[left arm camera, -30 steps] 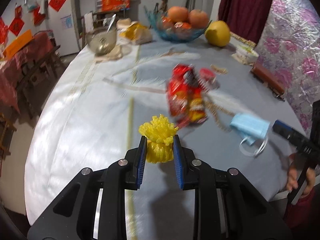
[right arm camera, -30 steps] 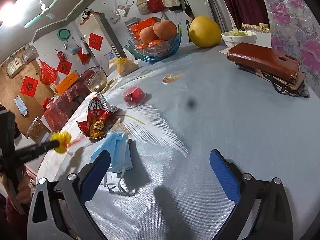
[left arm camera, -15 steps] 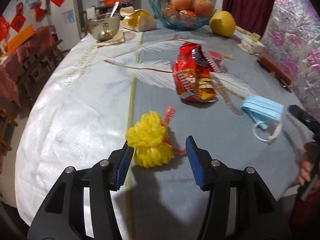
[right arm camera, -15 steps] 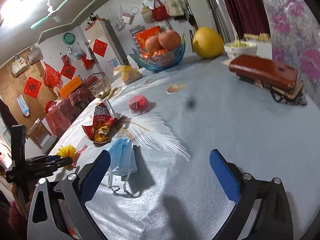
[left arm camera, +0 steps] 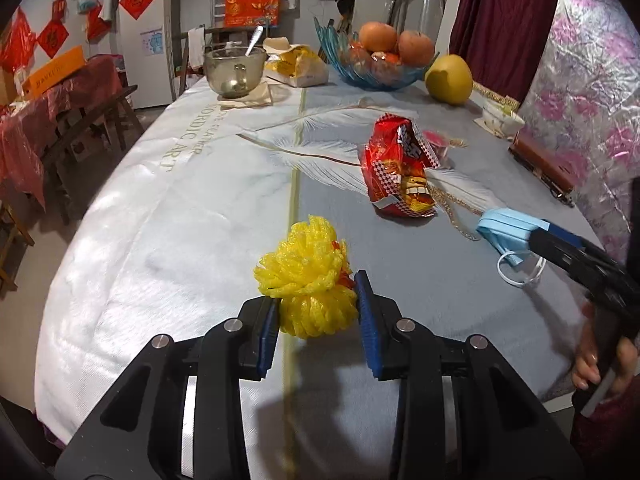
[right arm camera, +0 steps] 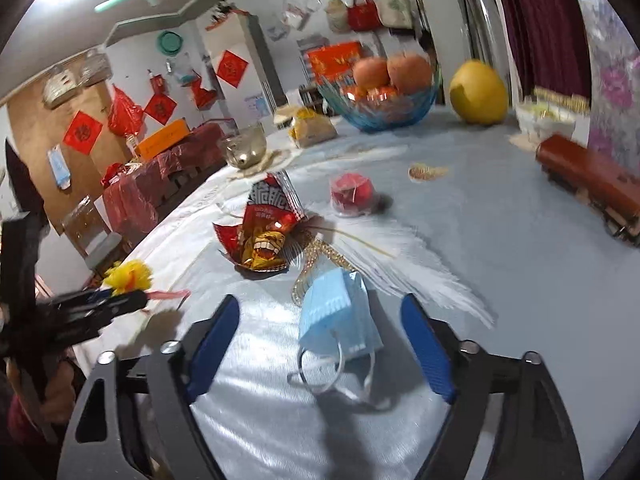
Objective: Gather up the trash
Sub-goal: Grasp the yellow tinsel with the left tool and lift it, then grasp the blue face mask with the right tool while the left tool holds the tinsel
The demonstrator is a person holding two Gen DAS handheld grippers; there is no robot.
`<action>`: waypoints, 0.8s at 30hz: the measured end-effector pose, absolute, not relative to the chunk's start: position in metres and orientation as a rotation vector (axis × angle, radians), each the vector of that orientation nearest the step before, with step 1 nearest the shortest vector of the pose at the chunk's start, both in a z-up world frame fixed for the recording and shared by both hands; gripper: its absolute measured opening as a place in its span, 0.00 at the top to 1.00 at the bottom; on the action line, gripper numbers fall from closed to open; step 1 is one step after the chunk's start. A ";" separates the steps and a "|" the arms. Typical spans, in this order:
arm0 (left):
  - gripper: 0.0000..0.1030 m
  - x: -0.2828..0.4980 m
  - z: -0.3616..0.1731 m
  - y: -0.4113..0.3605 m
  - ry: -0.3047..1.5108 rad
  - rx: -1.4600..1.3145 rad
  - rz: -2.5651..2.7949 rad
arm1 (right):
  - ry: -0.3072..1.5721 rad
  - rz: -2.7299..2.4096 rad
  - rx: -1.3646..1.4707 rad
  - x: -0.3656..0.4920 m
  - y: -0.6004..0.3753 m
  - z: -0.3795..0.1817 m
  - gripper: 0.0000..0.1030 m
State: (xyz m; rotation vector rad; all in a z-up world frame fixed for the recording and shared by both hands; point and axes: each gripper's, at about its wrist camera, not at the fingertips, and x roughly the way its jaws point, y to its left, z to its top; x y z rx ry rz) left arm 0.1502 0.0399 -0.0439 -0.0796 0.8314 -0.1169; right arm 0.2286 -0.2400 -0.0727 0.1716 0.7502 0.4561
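A yellow foam net (left arm camera: 308, 280) lies on the tablecloth between the pads of my left gripper (left arm camera: 318, 314). Its jaws are closing and both pads touch the net's sides. In the right wrist view the same gripper (right arm camera: 104, 304) shows at the far left with the net (right arm camera: 130, 274) at its tip. A blue face mask (right arm camera: 340, 320) lies flat between the wide jaws of my right gripper (right arm camera: 320, 308). Those jaws are closing, with a gap on each side of the mask. A torn red snack bag (left arm camera: 396, 176) and a small red cup (right arm camera: 352, 196) lie farther back.
A gold chain (right arm camera: 316, 264) trails beside the mask. At the far end stand a blue fruit bowl (left arm camera: 372, 60), a pomelo (left arm camera: 448, 80), a glass bowl with a spoon (left arm camera: 234, 68) and a white dish (left arm camera: 500, 120). A brown case (left arm camera: 544, 164) lies by the right edge.
The left jaws opened, leaving the yellow net on the cloth, then narrowed around it again. The right gripper slid left so the mask lies between its jaws, which have narrowed.
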 end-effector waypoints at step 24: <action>0.65 0.055 -0.011 0.083 0.728 -0.195 -0.085 | 0.611 0.687 0.183 0.142 -0.214 -0.016 0.90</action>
